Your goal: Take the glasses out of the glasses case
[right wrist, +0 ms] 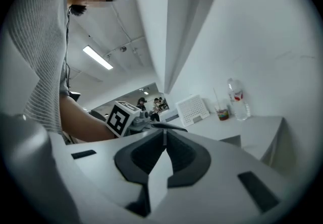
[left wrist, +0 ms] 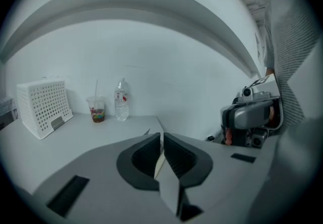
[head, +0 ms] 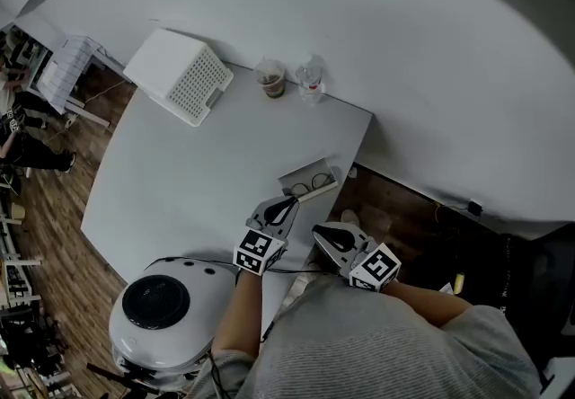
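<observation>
Far to the left of the glasses case (head: 314,195) and nearer the person, a white domed device (head: 160,305) with a round black top sits at the table (head: 180,181) edge. Beyond the case to the left lies a white perforated basket (head: 184,74); its contents cannot be made out. Straight behind the case, by the wall, a plastic cup (head: 270,79) holds a brownish drink, and beside it stands a clear bottle (head: 311,80). The case lies open at the table's right edge with the glasses (head: 320,179) inside. The left gripper (head: 289,202) hovers just before the case, jaws pressed together on nothing. To its right, off the table edge, the right gripper (head: 319,233) has its jaws together and empty too.
</observation>
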`<state>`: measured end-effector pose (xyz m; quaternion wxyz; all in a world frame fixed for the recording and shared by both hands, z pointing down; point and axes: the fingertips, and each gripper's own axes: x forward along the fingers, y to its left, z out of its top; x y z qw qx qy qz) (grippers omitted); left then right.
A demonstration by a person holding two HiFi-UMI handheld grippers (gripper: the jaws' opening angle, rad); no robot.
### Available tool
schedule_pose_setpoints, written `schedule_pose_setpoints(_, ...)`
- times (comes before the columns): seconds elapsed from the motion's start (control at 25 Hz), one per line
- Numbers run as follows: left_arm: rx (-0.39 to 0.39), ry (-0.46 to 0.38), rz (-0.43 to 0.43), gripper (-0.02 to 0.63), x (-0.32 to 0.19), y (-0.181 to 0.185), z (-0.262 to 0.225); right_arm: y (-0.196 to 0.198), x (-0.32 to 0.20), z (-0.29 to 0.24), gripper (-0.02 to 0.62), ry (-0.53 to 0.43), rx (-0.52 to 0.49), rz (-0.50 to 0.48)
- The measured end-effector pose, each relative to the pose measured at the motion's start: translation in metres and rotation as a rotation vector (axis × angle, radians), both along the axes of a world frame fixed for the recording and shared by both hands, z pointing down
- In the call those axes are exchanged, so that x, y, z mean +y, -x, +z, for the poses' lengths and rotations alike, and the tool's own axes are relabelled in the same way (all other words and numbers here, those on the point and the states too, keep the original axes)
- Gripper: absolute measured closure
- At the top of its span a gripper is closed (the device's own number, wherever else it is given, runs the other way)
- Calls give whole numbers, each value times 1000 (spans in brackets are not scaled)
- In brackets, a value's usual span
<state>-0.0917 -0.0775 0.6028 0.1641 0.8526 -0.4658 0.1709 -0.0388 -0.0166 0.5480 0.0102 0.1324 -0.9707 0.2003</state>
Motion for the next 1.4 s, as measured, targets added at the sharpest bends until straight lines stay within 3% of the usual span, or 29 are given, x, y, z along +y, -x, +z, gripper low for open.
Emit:
schedule_pose_setpoints(0.28,-40,38,37,592,1,-10,19,-23,-24,40,580,37,75,215)
schedule_pose_setpoints(0.68,-132,78,86,577,-9,-22,35,-49,-53,64,580,69,131,380)
schedule_pose_setpoints(0.84,-197,120,117,526,-11,-25,49,-52,-64,72,580,84,141,414)
schedule_pose_setpoints(1.08,-302,187,163,525,-15,-27,68,-48,-63,74,580,89,145,407)
schedule_pose_setpoints(1.4,-503,220,249,525,-25,-38,87,-55,-65,80,580,121,144,440)
